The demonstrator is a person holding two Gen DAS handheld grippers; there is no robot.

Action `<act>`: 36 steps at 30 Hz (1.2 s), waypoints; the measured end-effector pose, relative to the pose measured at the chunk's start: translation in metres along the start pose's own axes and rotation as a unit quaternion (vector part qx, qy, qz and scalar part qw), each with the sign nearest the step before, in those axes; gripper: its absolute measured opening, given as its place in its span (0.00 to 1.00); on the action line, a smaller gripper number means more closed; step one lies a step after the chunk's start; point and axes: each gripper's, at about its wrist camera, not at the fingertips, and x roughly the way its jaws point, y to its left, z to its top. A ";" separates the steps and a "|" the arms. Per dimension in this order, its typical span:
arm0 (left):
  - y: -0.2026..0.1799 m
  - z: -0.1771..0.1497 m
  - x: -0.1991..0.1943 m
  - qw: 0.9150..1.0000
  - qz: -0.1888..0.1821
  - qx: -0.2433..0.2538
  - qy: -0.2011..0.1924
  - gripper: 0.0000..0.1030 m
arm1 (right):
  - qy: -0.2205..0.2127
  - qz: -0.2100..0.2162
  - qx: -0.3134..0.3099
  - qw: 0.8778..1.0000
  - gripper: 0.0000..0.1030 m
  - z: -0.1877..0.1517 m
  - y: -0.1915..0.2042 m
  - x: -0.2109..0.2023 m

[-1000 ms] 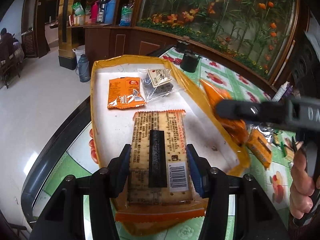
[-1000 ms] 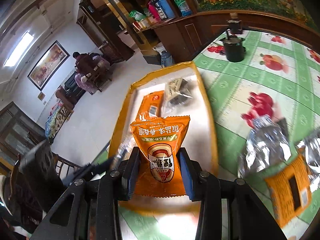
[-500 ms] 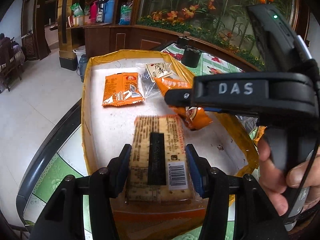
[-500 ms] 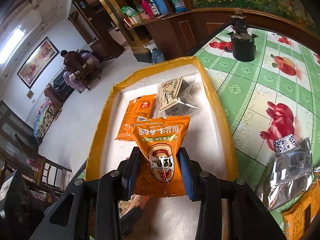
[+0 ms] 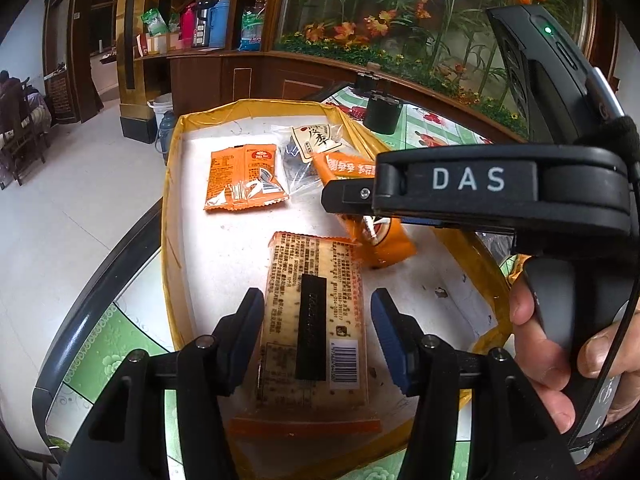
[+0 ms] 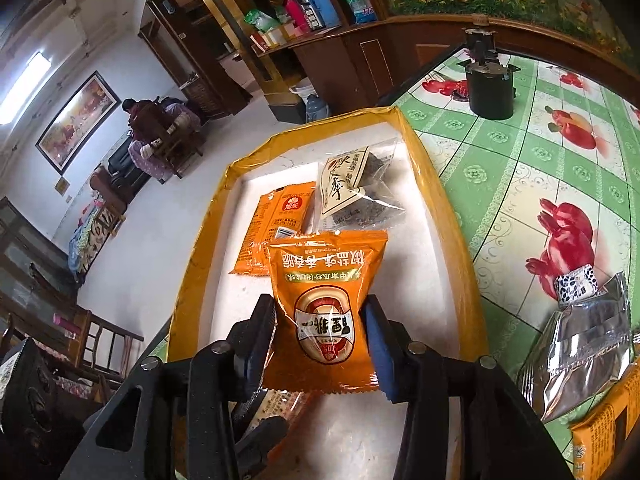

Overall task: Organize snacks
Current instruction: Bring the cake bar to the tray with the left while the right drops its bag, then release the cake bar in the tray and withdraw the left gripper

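Note:
A white tray with a yellow rim [image 5: 172,216] [image 6: 436,184] sits on the table. My left gripper [image 5: 318,334] stands around a long cracker pack [image 5: 312,320] lying in the tray's near end, with gaps between pads and pack. My right gripper [image 6: 322,344] is shut on an orange snack bag [image 6: 326,304] and holds it over the tray; that bag also shows in the left wrist view [image 5: 372,236]. A flat orange packet [image 5: 242,178] [image 6: 276,220] and a clear plum packet [image 5: 316,146] [image 6: 356,188] lie at the tray's far end.
The table has a green-and-white fruit-print cloth [image 6: 520,160]. A black pot [image 6: 490,88] stands at the far side. A silver packet [image 6: 588,340] and an orange cracker pack [image 6: 608,432] lie on the cloth right of the tray. The table edge drops to the floor on the left.
My right gripper has carried the orange bag leftward over the tray. My left gripper's jaws have parted slightly from the cracker pack, which now lies in the tray.

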 end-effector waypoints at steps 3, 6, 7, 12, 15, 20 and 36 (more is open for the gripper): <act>-0.003 0.000 0.001 1.000 -0.004 0.006 0.002 0.58 | 0.000 0.006 0.003 1.000 0.48 0.001 -0.002 -0.005; -0.005 0.000 0.001 1.000 -0.002 0.009 0.002 0.60 | -0.006 0.012 0.007 1.000 0.50 0.002 -0.003 -0.014; -0.004 0.000 0.000 1.000 -0.004 0.007 0.001 0.60 | -0.011 0.015 0.009 1.000 0.51 0.003 -0.004 -0.019; 0.000 0.000 -0.001 1.000 -0.012 0.000 -0.005 0.60 | -0.030 0.021 0.006 0.999 0.58 0.001 -0.002 -0.041; 0.002 -0.002 -0.003 1.000 -0.017 -0.002 -0.008 0.60 | -0.033 0.025 0.013 0.999 0.58 -0.008 -0.011 -0.056; 0.004 -0.003 -0.006 1.000 -0.022 -0.006 -0.018 0.60 | -0.041 0.003 0.030 0.999 0.58 -0.033 -0.046 -0.091; -0.003 -0.004 -0.042 0.995 -0.048 -0.008 -0.082 0.70 | -0.052 -0.074 0.144 0.985 0.65 -0.093 -0.198 -0.156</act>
